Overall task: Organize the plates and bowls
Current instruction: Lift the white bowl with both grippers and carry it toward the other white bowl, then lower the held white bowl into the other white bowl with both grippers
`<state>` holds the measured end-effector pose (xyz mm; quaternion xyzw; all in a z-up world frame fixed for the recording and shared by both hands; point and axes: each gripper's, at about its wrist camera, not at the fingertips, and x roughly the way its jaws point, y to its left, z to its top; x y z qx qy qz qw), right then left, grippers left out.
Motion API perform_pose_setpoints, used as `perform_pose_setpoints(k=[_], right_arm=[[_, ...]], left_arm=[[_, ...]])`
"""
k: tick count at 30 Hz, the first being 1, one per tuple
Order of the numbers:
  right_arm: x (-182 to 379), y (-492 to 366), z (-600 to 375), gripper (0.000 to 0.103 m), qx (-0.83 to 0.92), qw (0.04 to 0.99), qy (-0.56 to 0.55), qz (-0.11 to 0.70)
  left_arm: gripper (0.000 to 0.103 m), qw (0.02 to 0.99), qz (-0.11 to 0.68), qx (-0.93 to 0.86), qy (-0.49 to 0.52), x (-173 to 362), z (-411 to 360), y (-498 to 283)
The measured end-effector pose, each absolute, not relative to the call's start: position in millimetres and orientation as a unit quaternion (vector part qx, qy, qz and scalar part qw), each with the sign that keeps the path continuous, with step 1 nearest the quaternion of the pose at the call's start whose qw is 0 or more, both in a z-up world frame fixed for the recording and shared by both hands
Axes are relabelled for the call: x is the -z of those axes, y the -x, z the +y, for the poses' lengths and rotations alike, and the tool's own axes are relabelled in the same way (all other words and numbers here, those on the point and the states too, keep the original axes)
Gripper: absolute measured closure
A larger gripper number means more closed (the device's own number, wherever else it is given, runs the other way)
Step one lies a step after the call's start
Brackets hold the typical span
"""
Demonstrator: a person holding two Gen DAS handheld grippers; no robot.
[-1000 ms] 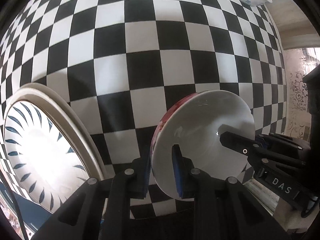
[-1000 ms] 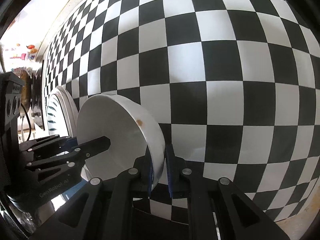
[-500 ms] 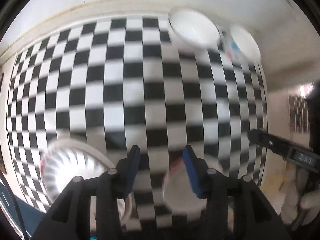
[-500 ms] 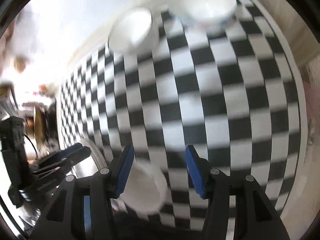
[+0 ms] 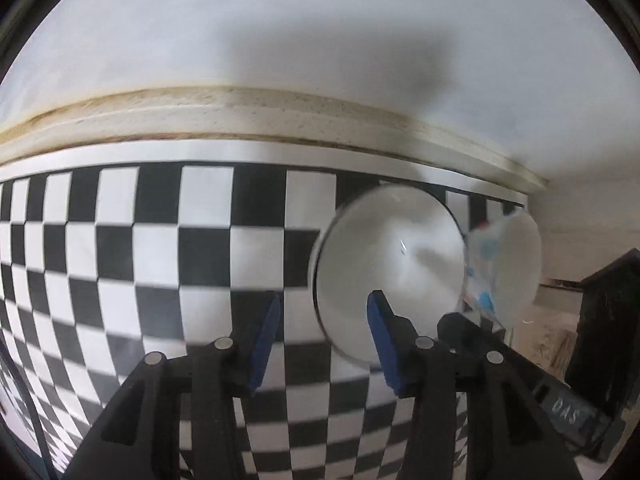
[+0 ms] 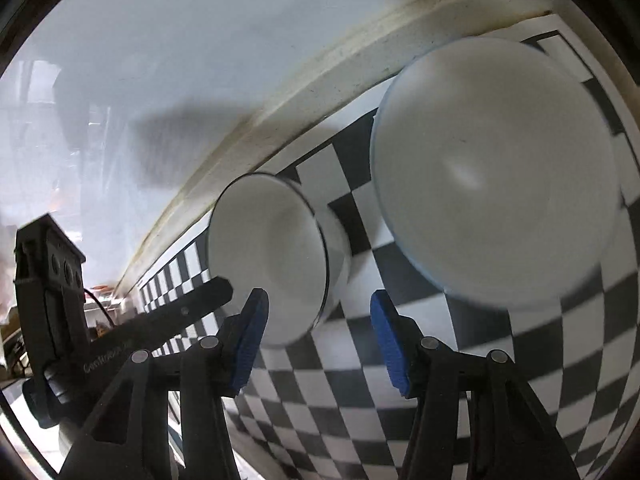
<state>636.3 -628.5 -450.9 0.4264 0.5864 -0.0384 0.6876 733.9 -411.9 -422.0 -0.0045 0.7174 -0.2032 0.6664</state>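
Observation:
In the left wrist view my left gripper [image 5: 323, 308] is open with nothing in it, over the checkered tablecloth [image 5: 120, 264]. Just beyond its right finger sits a plain white bowl [image 5: 392, 272]. A bowl with blue and red dots [image 5: 508, 264] touches that bowl's right side; both are blurred. In the right wrist view my right gripper [image 6: 319, 300] is open with nothing between its pads. The small white bowl [image 6: 272, 256] lies just past its left finger, and a larger white bowl [image 6: 492, 168] sits to the upper right. One finger [image 6: 192, 304] of the left gripper reaches in from the left.
The table's far edge meets a beige ledge [image 5: 240, 104] and a white wall [image 5: 280, 20] right behind the bowls. A dark cabinet [image 5: 608, 320] stands off the table's right end. The black housing [image 5: 568, 412] labelled DAS belongs to the other gripper.
Both grippers were shut on the rim of one white bowl beside a blue-patterned plate. They let it go, opened, and swept across the cloth to the two bowls at the far edge.

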Motion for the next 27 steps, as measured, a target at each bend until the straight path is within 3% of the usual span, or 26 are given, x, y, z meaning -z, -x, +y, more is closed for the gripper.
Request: perform_pose_setpoints(k=[5, 8, 9, 10, 11, 12, 14, 27], right_arm=[[464.2, -649.4, -627.1, 0.049, 0.038, 0.679, -0.433, 0.591], [467.9, -655.7, -627.1, 0.060, 0.043, 0.679, -0.429, 0.594], [469.8, -657.2, -628.1, 0.069, 0.046, 0.677, -0.430, 0.596], [470.9, -655.2, -627.5, 0.078, 0.048, 0.674, -0.432, 0.597], [473.5, -656.9, -627.6, 0.080, 0.052, 0.672, -0.433, 0.599], [475.5, -656.8, -625.9, 0.086, 0.056, 0.671, -0.432, 0.600], [478.8, -657.5, -625.3, 0.087, 0.063, 0.670, -0.428, 0.604], [453.5, -654.1, -600.0, 0.090, 0.042, 0.691, -0.393, 0.606]], left_arm=[[0.062, 0.659, 0.726, 0.199, -0.015, 435.2, -419.9, -750.4], [0.062, 0.657, 0.726, 0.201, -0.021, 440.2, -423.5, -756.8], [0.064, 0.658, 0.725, 0.205, -0.021, 440.8, -424.4, -758.3], [0.076, 0.656, 0.724, 0.211, -0.024, 442.8, -427.4, -759.8], [0.084, 0.652, 0.726, 0.215, -0.030, 444.4, -429.1, -760.1], [0.084, 0.651, 0.727, 0.217, -0.034, 447.4, -433.1, -760.0], [0.092, 0.648, 0.728, 0.221, -0.041, 447.8, -438.0, -759.5], [0.092, 0.666, 0.711, 0.223, -0.032, 413.7, -421.7, -717.2]])
